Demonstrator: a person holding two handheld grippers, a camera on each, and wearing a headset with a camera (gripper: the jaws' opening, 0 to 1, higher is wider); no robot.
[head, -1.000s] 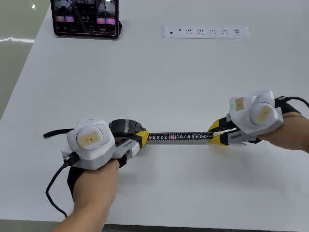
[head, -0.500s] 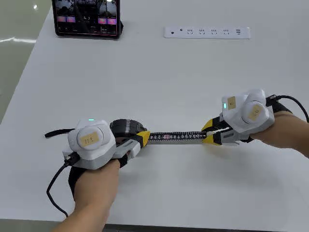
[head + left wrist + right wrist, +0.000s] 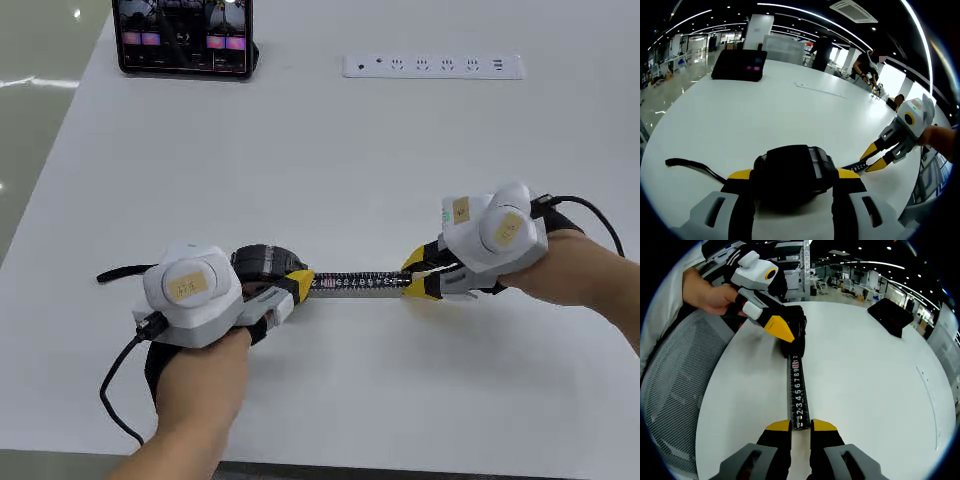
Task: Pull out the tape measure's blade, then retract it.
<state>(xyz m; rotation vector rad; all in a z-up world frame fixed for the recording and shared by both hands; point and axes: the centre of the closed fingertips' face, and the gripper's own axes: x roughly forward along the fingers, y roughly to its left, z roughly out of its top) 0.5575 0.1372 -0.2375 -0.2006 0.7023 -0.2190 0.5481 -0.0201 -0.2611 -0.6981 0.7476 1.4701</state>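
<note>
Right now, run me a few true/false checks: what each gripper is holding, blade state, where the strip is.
1. The left gripper is shut on the tape measure case. True.
2. The blade is fully wound back into the case. False: a numbered stretch of it spans the gap between the two grippers.
3. The right gripper clamps the blade at its free end. True.
4. The power strip lies between the grippers. False: it lies at the far side of the table, well beyond them.
5. The case hangs in the air above the table. False: it rests on the tabletop.
</note>
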